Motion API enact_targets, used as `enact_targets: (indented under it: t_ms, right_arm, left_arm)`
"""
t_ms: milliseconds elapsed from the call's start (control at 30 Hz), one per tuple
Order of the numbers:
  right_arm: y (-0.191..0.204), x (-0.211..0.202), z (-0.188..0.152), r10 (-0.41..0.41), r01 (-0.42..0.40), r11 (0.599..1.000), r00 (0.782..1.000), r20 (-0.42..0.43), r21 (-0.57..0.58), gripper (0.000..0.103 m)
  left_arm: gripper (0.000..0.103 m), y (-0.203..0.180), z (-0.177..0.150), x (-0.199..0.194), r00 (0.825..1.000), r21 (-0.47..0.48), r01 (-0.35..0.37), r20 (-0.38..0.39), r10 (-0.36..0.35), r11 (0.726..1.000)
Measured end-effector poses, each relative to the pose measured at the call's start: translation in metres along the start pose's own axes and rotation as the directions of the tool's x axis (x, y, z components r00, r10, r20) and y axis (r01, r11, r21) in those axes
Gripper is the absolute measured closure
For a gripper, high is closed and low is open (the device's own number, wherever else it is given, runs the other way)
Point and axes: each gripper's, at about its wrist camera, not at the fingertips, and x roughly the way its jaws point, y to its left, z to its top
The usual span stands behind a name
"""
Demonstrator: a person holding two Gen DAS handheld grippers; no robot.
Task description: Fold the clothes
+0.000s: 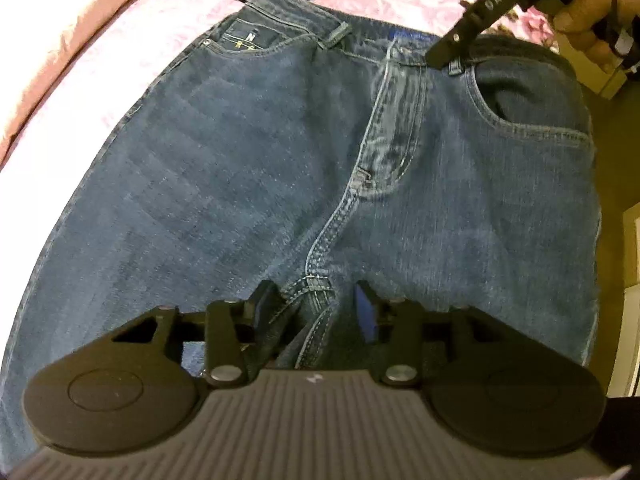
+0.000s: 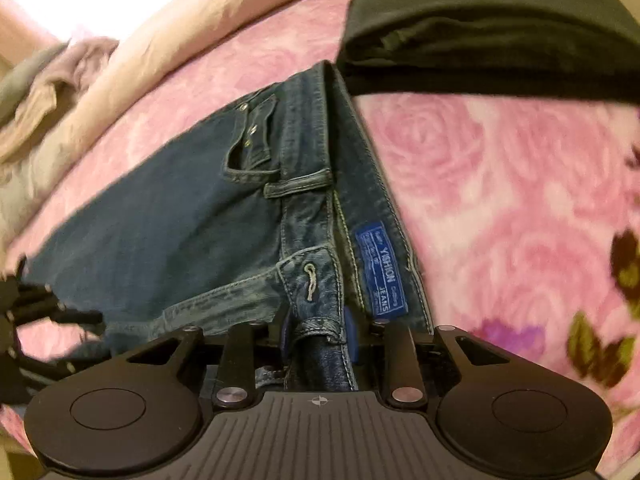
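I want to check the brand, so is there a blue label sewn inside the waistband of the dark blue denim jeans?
Yes, a blue woven label sits inside the waistband of the dark blue denim jeans, beside the buttonhole.

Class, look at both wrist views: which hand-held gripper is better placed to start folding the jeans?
Probably right: the right hand-held gripper already pinches the jeans at the waistband; the left hand-held gripper only straddles the crotch seam, open.
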Motion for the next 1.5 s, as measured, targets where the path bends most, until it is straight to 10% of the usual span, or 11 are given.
enact_targets:
  t_ms: [67, 167, 467, 867, 1133, 1500]
  right_arm:
    - [-0.001, -0.004, -0.005, -0.018, 0.018, 1.0, 1.0, 0.003, 0.014, 0.073]
    - [0.005, -0.018, -0.008, -0.099, 0.099, 0.995, 0.995, 0.033, 0.021, 0.022]
    - [0.019, -0.095, -0.051, -0.157, 0.144, 0.987, 0.968, 0.197, 0.078, 0.022]
    - [-0.001, -0.07, -0.097, -0.299, 0.298, 0.945, 0.954, -0.013, 0.136, 0.022]
    - [0.057, -0.103, -0.084, -0.325, 0.313, 0.943, 0.939, 0.113, 0.109, 0.022]
    - [0.179, -0.082, -0.1, -0.12, 0.122, 0.992, 0.992, 0.042, -0.035, 0.022]
  left_arm:
    - [0.063, -0.001, -0.004, 0.001, 1.0, -0.001, -0.005, -0.01, 0.005, 1.0]
    - [0.062, -0.001, -0.011, -0.006, 1.0, -0.014, -0.025, -0.009, 0.025, 1.0]
    - [0.063, -0.002, -0.011, -0.026, 0.996, -0.027, -0.018, 0.088, 0.021, 0.999]
    - [0.059, 0.0, -0.015, -0.007, 0.997, -0.008, -0.076, 0.012, 0.076, 0.997]
    - [0.064, 0.0, -0.094, -0.078, 0.985, -0.183, -0.16, -0.093, 0.145, 0.97]
    - [0.056, -0.007, -0.218, -0.172, 0.949, -0.414, -0.299, -0.227, 0.221, 0.86]
